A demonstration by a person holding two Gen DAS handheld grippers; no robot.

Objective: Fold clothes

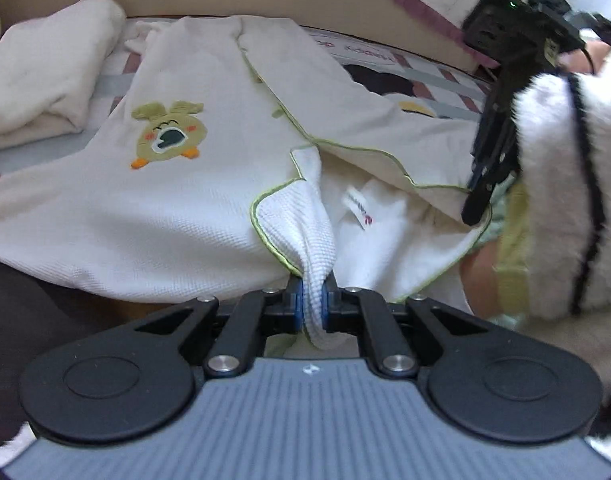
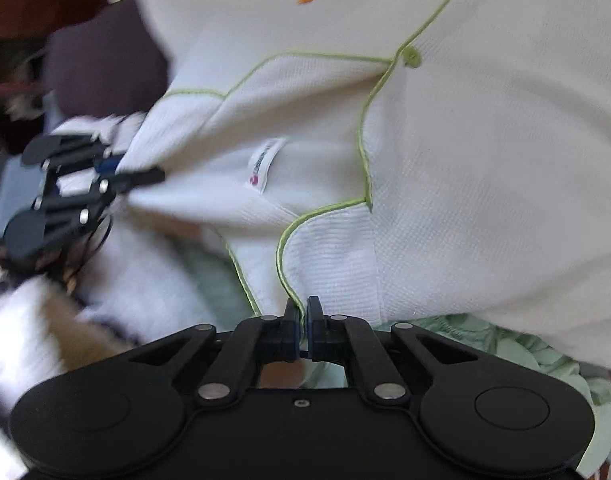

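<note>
A cream waffle-knit garment (image 1: 193, 208) with green piping and a green cartoon patch (image 1: 167, 134) lies spread on the bed, neck end toward me. My left gripper (image 1: 312, 304) is shut on a bunched fold of the neckline, which runs between its blue pads. In the right wrist view, my right gripper (image 2: 304, 312) is shut on the piped edge of the same garment (image 2: 465, 184). The left gripper (image 2: 137, 172) shows there at the left, pinching cloth. The right gripper (image 1: 479, 200) appears at the right of the left wrist view, on the other collar flap. A white label (image 1: 357, 210) shows inside the neck.
A folded cream cloth (image 1: 45, 80) lies at the far left of the bed. A fluffy white sleeve with black trim (image 1: 565, 200) fills the right side. Pale green patterned fabric (image 2: 505, 352) lies under the garment's near edge. A dark cushion (image 2: 105, 60) sits at the upper left.
</note>
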